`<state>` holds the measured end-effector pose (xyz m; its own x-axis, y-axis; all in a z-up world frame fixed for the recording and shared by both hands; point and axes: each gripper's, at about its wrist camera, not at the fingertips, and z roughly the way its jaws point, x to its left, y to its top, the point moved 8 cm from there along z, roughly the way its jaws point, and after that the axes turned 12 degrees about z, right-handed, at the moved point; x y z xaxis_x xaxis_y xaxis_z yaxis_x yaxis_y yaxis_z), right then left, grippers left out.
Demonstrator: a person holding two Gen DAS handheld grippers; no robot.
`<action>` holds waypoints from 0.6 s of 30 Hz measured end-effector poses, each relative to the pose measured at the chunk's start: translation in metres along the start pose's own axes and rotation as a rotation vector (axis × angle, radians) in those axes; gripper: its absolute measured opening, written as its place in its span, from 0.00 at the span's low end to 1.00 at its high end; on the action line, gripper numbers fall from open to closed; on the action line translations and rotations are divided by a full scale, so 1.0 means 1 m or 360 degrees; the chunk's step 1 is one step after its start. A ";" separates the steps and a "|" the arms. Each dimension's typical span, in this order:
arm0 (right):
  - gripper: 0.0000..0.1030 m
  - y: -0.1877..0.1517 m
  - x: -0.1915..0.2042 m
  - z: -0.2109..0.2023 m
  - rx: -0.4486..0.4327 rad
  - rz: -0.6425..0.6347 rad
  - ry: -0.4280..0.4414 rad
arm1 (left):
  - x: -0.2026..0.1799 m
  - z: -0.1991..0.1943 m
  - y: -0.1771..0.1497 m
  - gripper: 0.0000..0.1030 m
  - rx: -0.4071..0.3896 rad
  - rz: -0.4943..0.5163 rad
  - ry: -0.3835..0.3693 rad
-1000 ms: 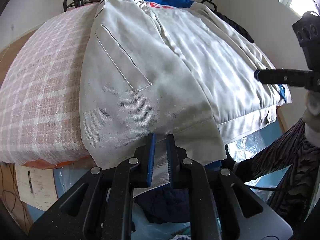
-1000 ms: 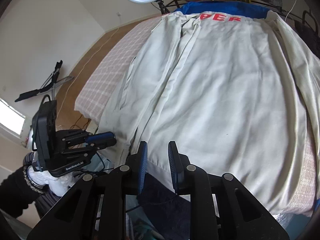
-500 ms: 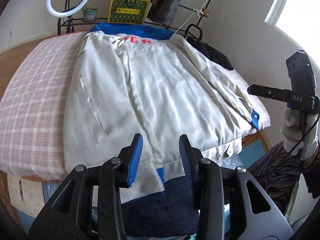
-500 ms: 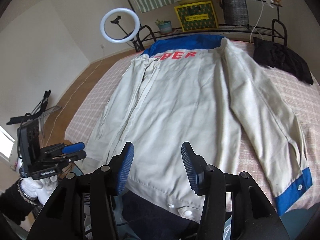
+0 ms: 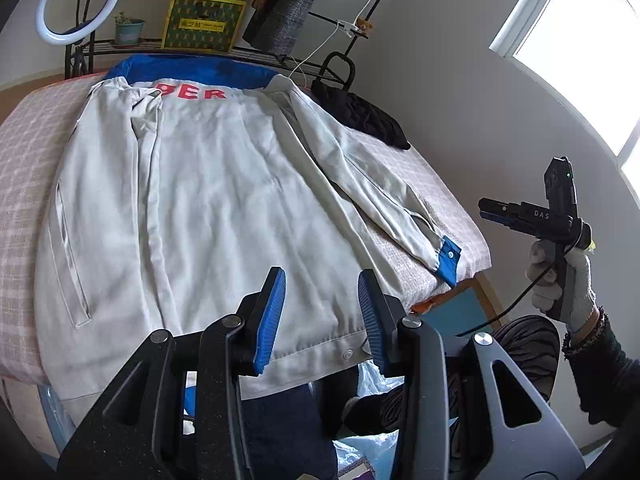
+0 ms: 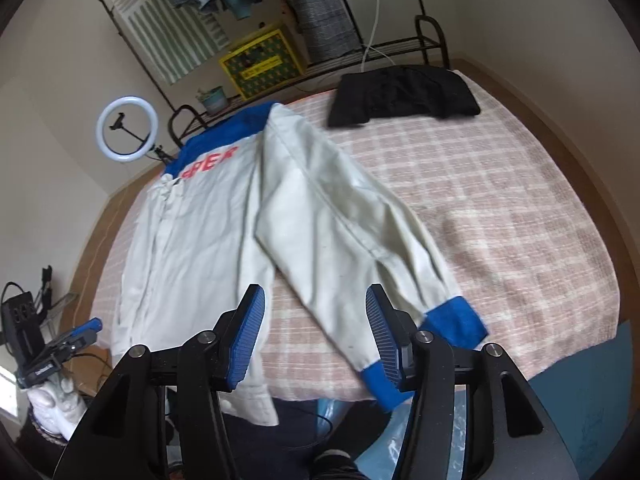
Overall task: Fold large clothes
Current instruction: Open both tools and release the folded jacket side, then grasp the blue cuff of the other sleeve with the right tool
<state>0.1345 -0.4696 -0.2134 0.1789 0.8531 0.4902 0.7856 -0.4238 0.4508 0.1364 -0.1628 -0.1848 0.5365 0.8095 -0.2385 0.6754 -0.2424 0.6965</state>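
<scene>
Both tongs angle downward with nothing between their pads. The left tongs stand parted; the right tongs are opening wider, each carried in a white-gloved hand.

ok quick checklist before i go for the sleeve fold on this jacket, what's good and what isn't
1. Left hand-held gripper empty: ok, nothing between its blue pads.
2. Right hand-held gripper empty: ok, jaws opening, no cloth pinched.
3. Jacket spread flat on the bed: ok, though its hem hangs over the near edge.
4. Right sleeve free to pick up: ok, it lies out on the blanket, its blue cuff at the near edge.
5. Other sleeve already folded: cannot tell.
6. Black garment out of the way: ok, apart from the jacket.
</scene>
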 end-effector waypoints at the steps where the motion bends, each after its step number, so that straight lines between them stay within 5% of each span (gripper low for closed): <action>1: 0.55 0.001 -0.012 0.000 0.0000 0.0021 -0.0027 | -0.002 0.002 0.000 0.37 0.0004 0.0000 -0.0003; 10: 0.55 -0.001 -0.110 0.021 0.0082 0.0266 -0.0191 | -0.019 0.025 0.003 0.38 0.0053 -0.0017 -0.0037; 18: 0.55 -0.014 -0.137 0.052 0.0211 0.0397 -0.0180 | -0.027 0.032 0.001 0.38 0.0074 0.0001 -0.0053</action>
<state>0.1295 -0.5649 -0.3260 0.4350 0.7594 0.4839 0.7783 -0.5873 0.2220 0.1388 -0.2023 -0.1991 0.5531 0.7913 -0.2608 0.6973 -0.2684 0.6646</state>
